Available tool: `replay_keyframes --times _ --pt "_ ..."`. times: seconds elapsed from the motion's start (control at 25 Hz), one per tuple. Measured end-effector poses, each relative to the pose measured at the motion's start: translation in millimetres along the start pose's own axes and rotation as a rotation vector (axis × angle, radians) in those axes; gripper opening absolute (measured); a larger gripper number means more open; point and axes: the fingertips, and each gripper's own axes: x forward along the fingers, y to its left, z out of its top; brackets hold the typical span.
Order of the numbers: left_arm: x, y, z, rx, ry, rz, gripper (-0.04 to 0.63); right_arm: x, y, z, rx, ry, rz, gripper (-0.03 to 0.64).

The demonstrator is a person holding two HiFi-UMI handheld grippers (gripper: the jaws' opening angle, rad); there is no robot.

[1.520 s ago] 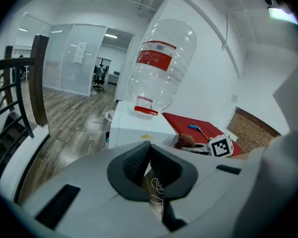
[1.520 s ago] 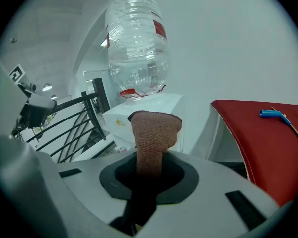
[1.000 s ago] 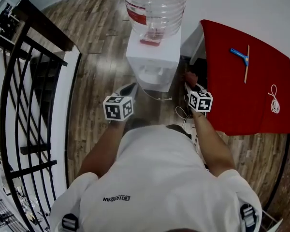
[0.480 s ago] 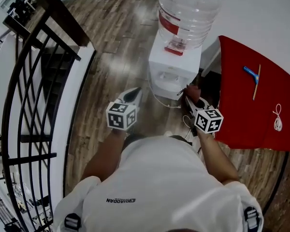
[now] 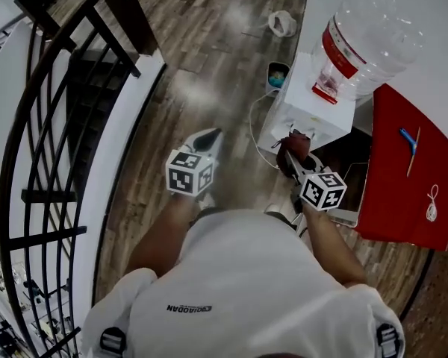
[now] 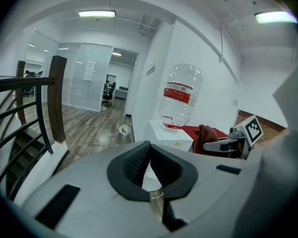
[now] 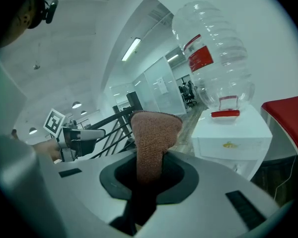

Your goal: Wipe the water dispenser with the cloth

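water dispenser (image 5: 306,118): white, upright, clear bottle on top, far right | right gripper (image 5: 293,157): pinching the cloth (image 7: 151,138), dispenser front just beyond it (clearly the nearer hand) | left gripper (image 5: 208,139): jaws pressed together, empty, well left | cloth: brown knit, bunched, standing up from the jaws

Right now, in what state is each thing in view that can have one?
left gripper: shut, nothing in it.
right gripper: shut on the cloth.
cloth: held upright, apart from the water dispenser.
water dispenser: standing upright, bottle seated upside down on top.
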Motion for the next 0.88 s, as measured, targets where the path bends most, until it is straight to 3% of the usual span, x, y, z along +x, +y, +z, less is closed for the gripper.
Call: replay_keyframes --times 0.44,0.88 --pt "-48 108 4 0.054 0.022 -0.063 -0.011 98 102 -4 -0.004 0.013 -0.009 0.057" --pt "-34 187 31 0.065 0.042 -0.024 -0.011 186 99 18 -0.006 0.010 0.012 0.057"
